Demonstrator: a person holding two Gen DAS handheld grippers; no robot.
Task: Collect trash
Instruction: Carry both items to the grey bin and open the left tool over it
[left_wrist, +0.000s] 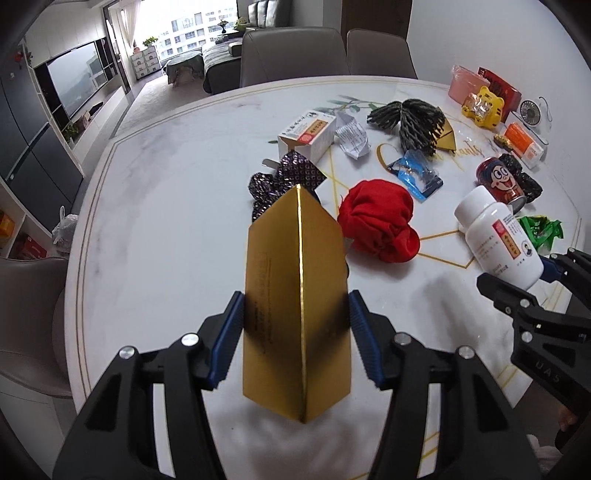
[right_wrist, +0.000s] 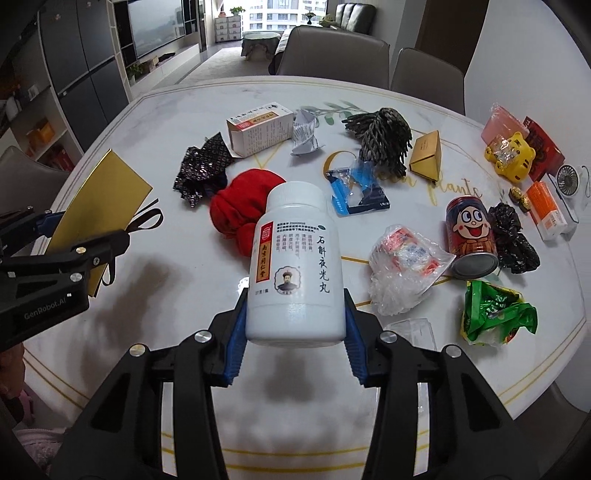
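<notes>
Above the marble table (left_wrist: 166, 229), left claw (left_wrist: 297, 314) gripping gold box (left_wrist: 295, 306), right claw (right_wrist: 295, 314) clamping white bottle (right_wrist: 295, 258), crinkled clear bag (right_wrist: 402, 266) only in right view.

Black plastic left tongs (left_wrist: 297, 336) and right tongs (right_wrist: 293, 332), ribbed blue pads, silver screws (white "GenRobot.AI" lettering)

Left gripper (left_wrist: 297, 332) with blue-padded fingers (left_wrist: 231, 332) clamping a folded gold cardboard box (left_wrist: 295, 295) above the white marble counter (left_wrist: 166, 221), crumpled red cloth (left_wrist: 376, 219) beyond, right gripper (left_wrist: 532, 280) gripping a white plastic pill bottle (left_wrist: 495, 236)
</notes>
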